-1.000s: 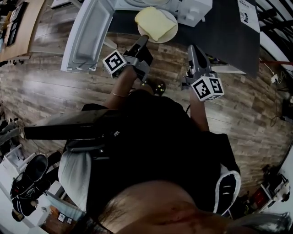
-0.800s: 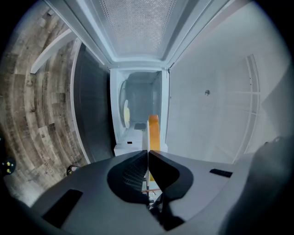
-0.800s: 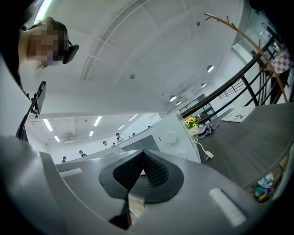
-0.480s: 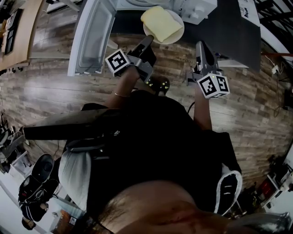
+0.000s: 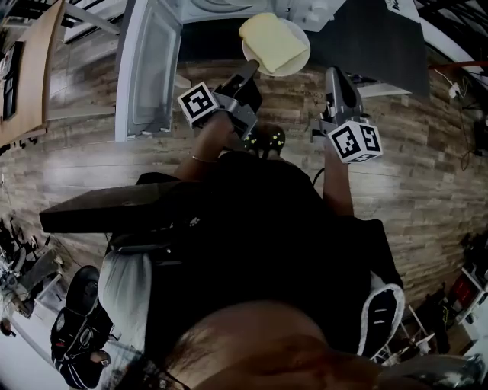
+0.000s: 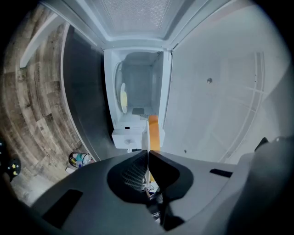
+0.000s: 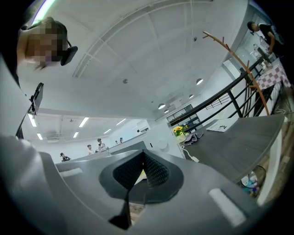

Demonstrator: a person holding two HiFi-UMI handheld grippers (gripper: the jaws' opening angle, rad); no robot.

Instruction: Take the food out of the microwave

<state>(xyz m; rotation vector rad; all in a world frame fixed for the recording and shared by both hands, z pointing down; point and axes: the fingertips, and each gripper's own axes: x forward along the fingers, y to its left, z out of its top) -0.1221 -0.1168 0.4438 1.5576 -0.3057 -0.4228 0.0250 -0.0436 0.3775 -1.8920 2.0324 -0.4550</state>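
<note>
Food (image 5: 268, 39), a pale yellow slab, rides on a white plate (image 5: 299, 59) that I hold by its near rim, so I will work outward from my own hands. Closest to me, the left gripper (image 5: 250, 72) is clamped on that rim. In the left gripper view its jaws stand almost together, with only the thin white edge of the plate between them. One jaw is over the rim and one under, which I take to be why the tool is rolled this way: a flat plate carries level only if its lip is bitten from above and below. The slab begins just beyond the fingertips and runs along the plate toward the microwave (image 5: 229, 6); whether it touches the upper pad I cannot tell. The right gripper (image 5: 335, 76) sits to the right of the microwave's mouth, near the plate but apart from it, with its jaws fully together on nothing. I judge it is parked there as a spare, ready to steady the plate. A pale sliver shows through its jaw gap, and I cannot tell what that is. Farther out, the plate hangs just in front of the microwave's open cavity, outside it, over the front edge of the dark counter (image 5: 374, 42) that carries the microwave. The door (image 5: 149, 68) stands wide open to the left of the microwave, leaving the way out free.
</note>
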